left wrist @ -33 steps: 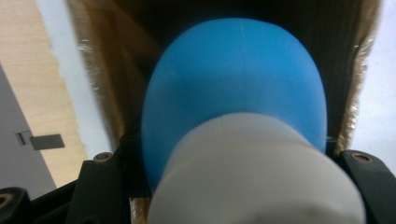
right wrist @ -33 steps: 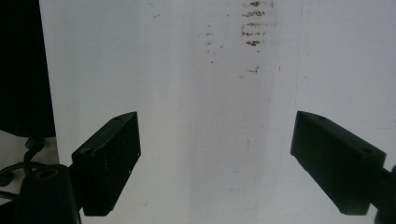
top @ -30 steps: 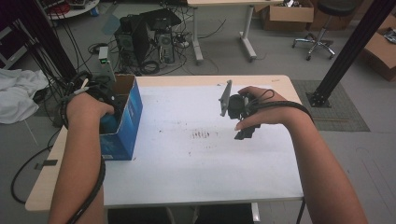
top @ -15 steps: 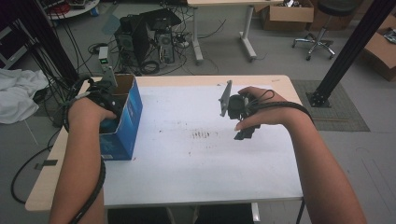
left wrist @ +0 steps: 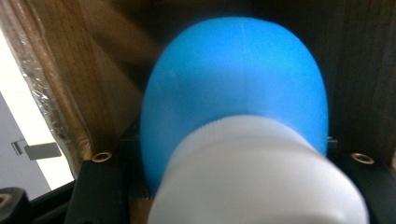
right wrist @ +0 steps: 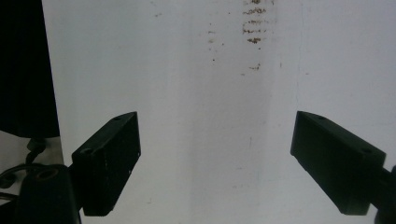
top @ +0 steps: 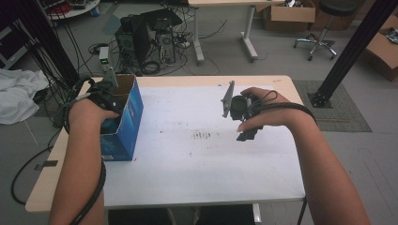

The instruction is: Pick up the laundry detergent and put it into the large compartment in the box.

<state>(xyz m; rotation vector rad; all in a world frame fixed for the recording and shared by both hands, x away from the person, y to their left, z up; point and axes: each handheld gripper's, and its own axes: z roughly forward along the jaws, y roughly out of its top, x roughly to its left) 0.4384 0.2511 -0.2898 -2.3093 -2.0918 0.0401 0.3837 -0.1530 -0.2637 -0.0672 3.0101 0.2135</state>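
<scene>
Left tongs (top: 109, 123) reach down inside the blue box (top: 126, 123), clamped on a blue bottle (left wrist: 233, 98) with a white cap (left wrist: 257, 175). Right tongs (right wrist: 224, 161) hang wide open and empty over the bench (top: 197, 164), well right of the box.

Lab or workshop, computer towers (top: 149, 40) and tangled cables (top: 61, 51) on floor, cardboard boxes (top: 286, 11)

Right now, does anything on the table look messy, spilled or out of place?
Only a patch of small brown specks mid-table, on the white table, like old stains. The blue box stands upright at the left edge.
</scene>
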